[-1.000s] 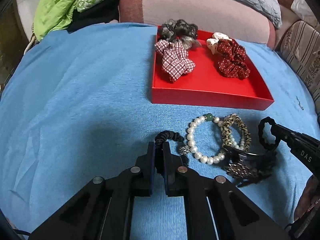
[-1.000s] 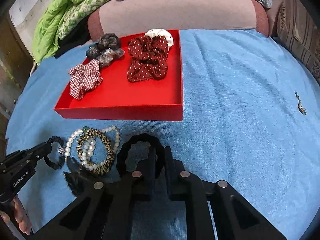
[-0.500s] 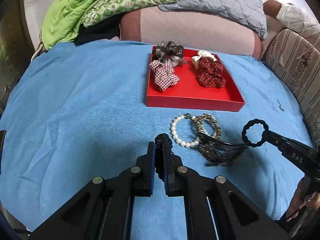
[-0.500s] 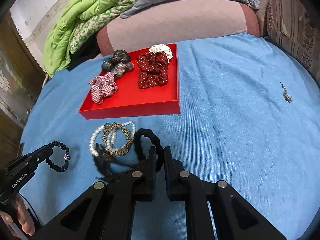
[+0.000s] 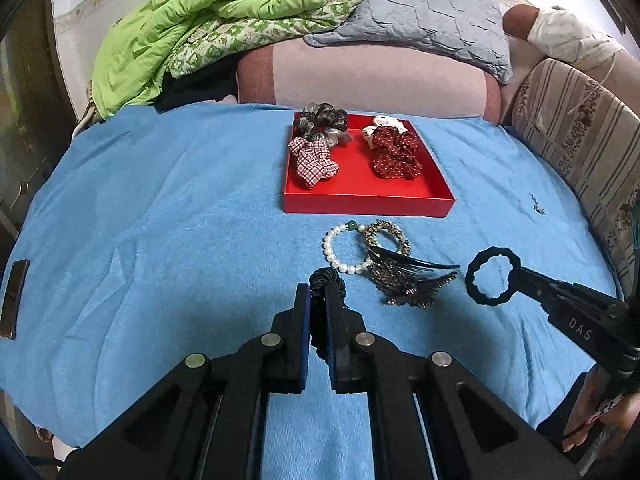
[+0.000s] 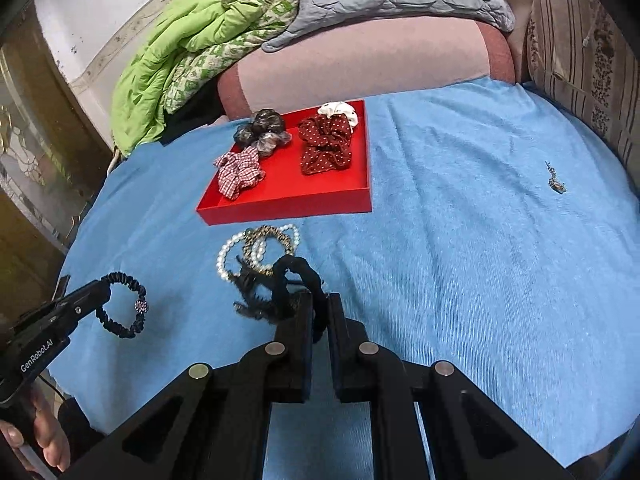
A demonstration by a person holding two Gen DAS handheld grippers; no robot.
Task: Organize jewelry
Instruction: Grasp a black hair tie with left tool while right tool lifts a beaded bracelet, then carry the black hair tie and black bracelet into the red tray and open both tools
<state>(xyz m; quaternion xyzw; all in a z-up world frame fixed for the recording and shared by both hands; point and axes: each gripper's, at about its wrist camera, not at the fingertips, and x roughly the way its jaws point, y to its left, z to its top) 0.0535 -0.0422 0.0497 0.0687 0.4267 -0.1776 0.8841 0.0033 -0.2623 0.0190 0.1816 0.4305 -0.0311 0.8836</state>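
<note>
My left gripper (image 5: 318, 294) is shut on a dark ruffled hair tie (image 6: 124, 308) with a small bead, held above the blue cloth. My right gripper (image 6: 320, 302) is shut on a black wavy hair tie (image 5: 494, 282), also lifted off the cloth. On the cloth between them lie a pearl bracelet (image 5: 336, 252), a leopard-print hair tie (image 5: 390, 232) and a dark hair claw (image 5: 408, 280). Beyond these sits a red tray (image 5: 368, 204) holding a checked scrunchie (image 5: 314, 162), a grey one (image 5: 322, 120), a red dotted one (image 5: 396, 152) and a white one (image 5: 384, 122).
A small metal charm (image 6: 556, 182) lies alone on the cloth to the right. A green quilt (image 5: 180, 36), grey pillow (image 5: 420, 12) and pink cushion (image 5: 380, 76) line the back. A striped sofa arm (image 5: 580, 140) borders the right; a flat dark object (image 5: 14, 298) lies far left.
Both grippers have risen and drawn back from the tray, each carrying its hair tie up off the cloth. The jewelry pile and the tray stay where they were.
</note>
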